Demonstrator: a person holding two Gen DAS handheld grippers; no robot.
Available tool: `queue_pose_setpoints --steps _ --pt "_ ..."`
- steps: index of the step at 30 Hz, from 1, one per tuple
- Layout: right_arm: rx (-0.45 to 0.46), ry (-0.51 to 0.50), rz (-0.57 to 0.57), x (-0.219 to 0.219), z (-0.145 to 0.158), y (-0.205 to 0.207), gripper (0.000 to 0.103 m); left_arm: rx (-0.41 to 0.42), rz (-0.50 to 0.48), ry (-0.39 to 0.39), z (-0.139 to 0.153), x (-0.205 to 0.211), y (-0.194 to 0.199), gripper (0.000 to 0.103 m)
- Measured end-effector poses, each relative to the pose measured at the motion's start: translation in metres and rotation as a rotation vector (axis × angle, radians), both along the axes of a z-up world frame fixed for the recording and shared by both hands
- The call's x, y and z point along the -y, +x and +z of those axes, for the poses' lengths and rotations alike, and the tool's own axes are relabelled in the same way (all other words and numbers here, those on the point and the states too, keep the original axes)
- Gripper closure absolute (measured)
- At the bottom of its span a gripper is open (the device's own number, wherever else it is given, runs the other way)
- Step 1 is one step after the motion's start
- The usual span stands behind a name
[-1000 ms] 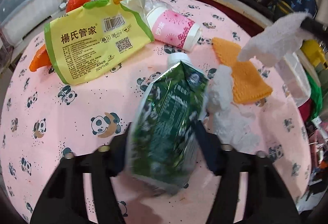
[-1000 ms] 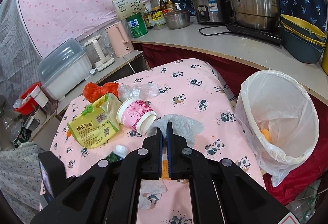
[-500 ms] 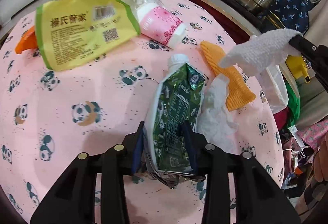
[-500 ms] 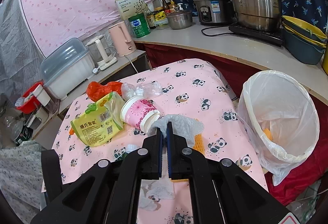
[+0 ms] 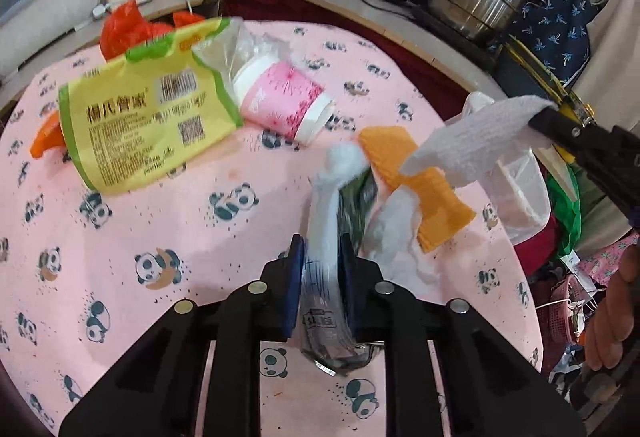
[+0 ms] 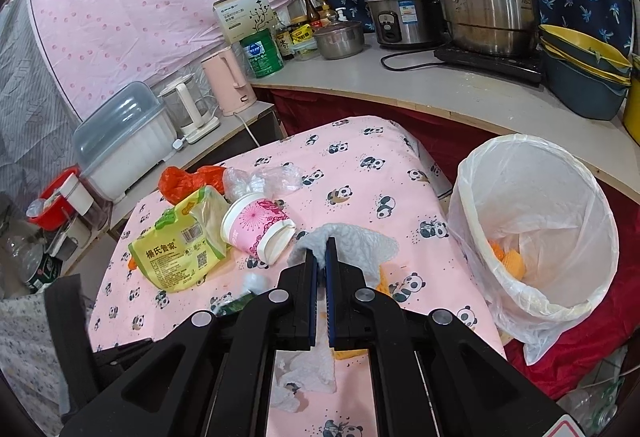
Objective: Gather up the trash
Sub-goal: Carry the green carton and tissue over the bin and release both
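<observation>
My left gripper has just clamped the green pouch; right gripper pinches a paper towel (bin barely filled, most litter remains).

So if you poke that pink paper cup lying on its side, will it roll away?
Probably a little. The pink paper cup lies on its side, so its round wall could roll, likely curving since it tapers. It looks empty, so it is likely light, and the yellow packet resting against it might stop it on that side.
</observation>
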State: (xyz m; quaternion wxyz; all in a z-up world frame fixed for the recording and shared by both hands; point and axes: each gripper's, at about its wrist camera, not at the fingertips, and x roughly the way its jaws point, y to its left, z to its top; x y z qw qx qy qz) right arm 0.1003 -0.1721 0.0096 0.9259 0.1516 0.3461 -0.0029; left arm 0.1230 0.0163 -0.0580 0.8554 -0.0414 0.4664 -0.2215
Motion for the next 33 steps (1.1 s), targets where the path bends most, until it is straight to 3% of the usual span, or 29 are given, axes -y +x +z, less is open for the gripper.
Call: queue_pose_setpoints --steps 9,16,33 --pt "0.05 0.002 -0.045 0.028 0.018 -0.011 0.099 0.098 -0.015 -0.013 0.052 0.021 -0.009 0.085" --pt "0.087 -0.004 -0.123 0.069 0.03 -0.024 0.099 0.151 -0.093 -0.026 0.081 0.073 -0.005 0.085" --pt "0.049 -0.003 -0.366 0.187 0.008 -0.048 0.099 0.151 -0.346 -0.019 0.075 0.243 0.009 0.085"
